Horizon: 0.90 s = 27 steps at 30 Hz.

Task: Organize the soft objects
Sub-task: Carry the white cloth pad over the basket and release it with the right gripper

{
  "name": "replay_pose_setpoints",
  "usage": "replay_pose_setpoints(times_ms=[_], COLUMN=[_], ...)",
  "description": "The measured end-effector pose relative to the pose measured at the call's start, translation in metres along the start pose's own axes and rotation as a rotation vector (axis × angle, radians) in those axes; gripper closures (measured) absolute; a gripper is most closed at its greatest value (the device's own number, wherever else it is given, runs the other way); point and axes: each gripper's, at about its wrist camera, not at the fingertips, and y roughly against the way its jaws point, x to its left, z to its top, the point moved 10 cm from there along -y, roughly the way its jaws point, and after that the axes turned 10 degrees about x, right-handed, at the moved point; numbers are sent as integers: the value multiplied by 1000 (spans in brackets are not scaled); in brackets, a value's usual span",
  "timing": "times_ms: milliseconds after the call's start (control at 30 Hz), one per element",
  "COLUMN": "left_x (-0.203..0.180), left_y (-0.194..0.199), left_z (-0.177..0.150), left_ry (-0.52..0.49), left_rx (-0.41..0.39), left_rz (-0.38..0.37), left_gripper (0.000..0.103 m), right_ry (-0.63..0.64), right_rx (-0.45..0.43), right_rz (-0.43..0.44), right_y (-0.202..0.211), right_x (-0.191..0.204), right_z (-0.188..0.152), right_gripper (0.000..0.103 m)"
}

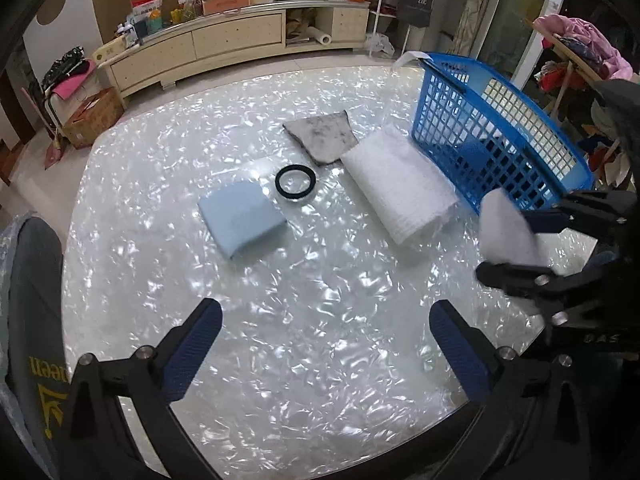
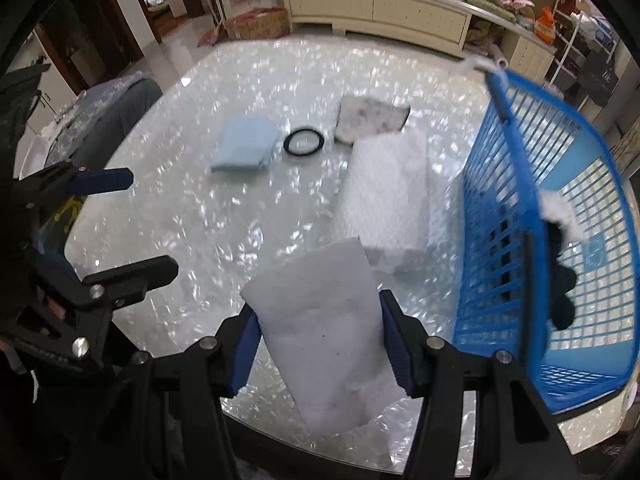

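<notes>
Pearly table (image 2: 224, 216); right tongs (image 2: 320, 344) clamp white pad (image 2: 324, 336), long axis pointing away.

The right claw (image 2: 320, 344) squeezes a white soft pad (image 2: 324, 332) between its two blue fingers. Just past the pad lies a big white fluffy block (image 2: 384, 188) on the shiny table (image 2: 200, 220). A blue basket (image 2: 560, 240) stands right of the claw. Farther off lie a black ring (image 2: 303, 142) and a light blue cloth (image 2: 246, 145). The other claw (image 2: 128, 224) is on the left, wide open.
</notes>
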Motion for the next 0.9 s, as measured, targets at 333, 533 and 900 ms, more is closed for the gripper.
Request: replay_pose_setpoints(times_ms=[333, 533, 900], left_x=[5, 7, 45], left_y=[28, 38, 1], left_z=[35, 62, 85], left_ry=[-30, -59, -36], left_rx=[-51, -61, 16], left_rz=[-14, -55, -26], left_gripper=[0, 0, 0], right_ry=[-31, -73, -165], right_rx=[-87, -126, -119], right_rz=[-55, -94, -152], right_y=[57, 78, 71], right_x=[-41, -79, -149], right_z=[21, 38, 60], right_gripper=[48, 48, 48])
